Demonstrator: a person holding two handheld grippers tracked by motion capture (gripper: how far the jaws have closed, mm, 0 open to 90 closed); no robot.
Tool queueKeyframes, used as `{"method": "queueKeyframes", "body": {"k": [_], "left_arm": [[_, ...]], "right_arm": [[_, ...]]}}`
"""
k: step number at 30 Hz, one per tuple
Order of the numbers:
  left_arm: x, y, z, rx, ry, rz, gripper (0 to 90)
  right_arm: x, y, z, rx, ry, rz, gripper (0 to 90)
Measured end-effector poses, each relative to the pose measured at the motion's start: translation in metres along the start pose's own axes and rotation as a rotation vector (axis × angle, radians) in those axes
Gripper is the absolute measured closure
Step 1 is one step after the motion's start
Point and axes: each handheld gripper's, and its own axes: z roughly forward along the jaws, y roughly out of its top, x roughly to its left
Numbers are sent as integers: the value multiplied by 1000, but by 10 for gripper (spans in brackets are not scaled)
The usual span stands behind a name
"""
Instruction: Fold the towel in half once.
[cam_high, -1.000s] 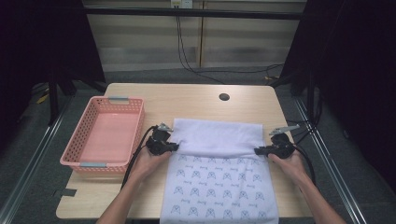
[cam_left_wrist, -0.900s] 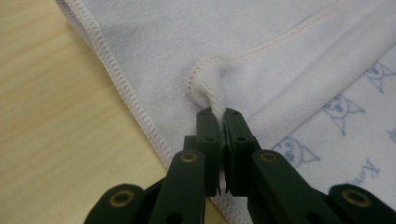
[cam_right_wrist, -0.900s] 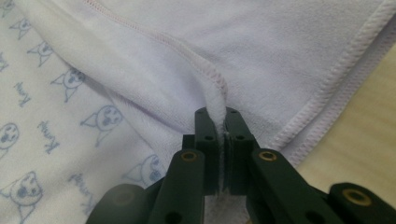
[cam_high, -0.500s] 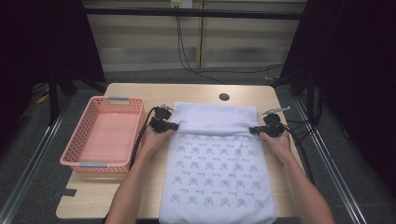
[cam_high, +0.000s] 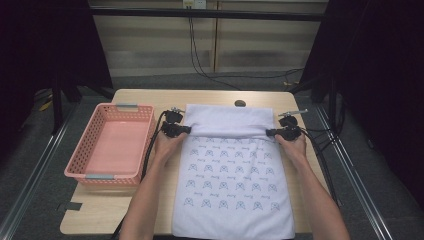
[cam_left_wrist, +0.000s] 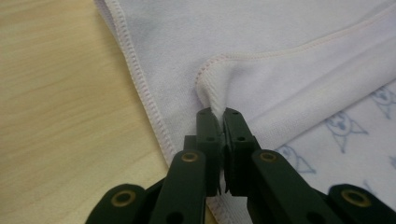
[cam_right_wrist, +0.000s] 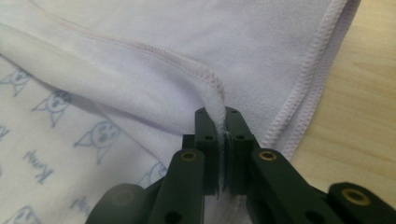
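A white towel (cam_high: 230, 180) printed with small blue cat faces lies along the middle of the wooden table (cam_high: 145, 97), its near part folded over onto the rest. My left gripper (cam_high: 186, 130) is shut on the folded layer's left corner, and its stitched hem (cam_left_wrist: 212, 95) sits pinched between the jaws. At the opposite side my right gripper (cam_high: 270, 132) is shut on the right corner, the hem (cam_right_wrist: 219, 105) rising between its jaws. Both corners are held just above the plain white far part of the towel (cam_high: 227, 119).
A pink plastic basket (cam_high: 82, 150) stands empty at the table's left side, close to my left forearm. A small dark round spot (cam_high: 240, 103) lies near the far edge. Bare wood (cam_right_wrist: 364, 121) shows right of the towel, and cables trail from both grippers.
Both grippers have carried the towel's corners away from the person toward the far edge, so the printed folded layer now covers more of the plain part.
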Motion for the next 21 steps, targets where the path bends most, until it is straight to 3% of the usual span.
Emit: {"method": "queueKeyframes", "body": {"k": [2,6,7,8,12,15,21], "left_arm": [[-2,2,-7,-17,-39,-4,870],[-12,12,-28,-81,-60,21,870],[-15,14,-33,-109,-71,8,870],[-18,18,-41,-102,-69,47,870],[-26,27,-68,-164,-93,64,869],[-28,29,-92,-173,-113,107,870],[-32,17,-119,-207,-158,114,870]], "right_arm": [[-3,1,-7,-25,31,16,866],[-8,11,-29,-97,65,11,867],[-8,15,-36,-115,72,10,867],[-7,18,-43,-126,70,4,866],[-2,29,-72,-192,83,-11,866],[4,33,-88,-204,124,-18,866],[23,27,-116,-220,156,-79,866]]}}
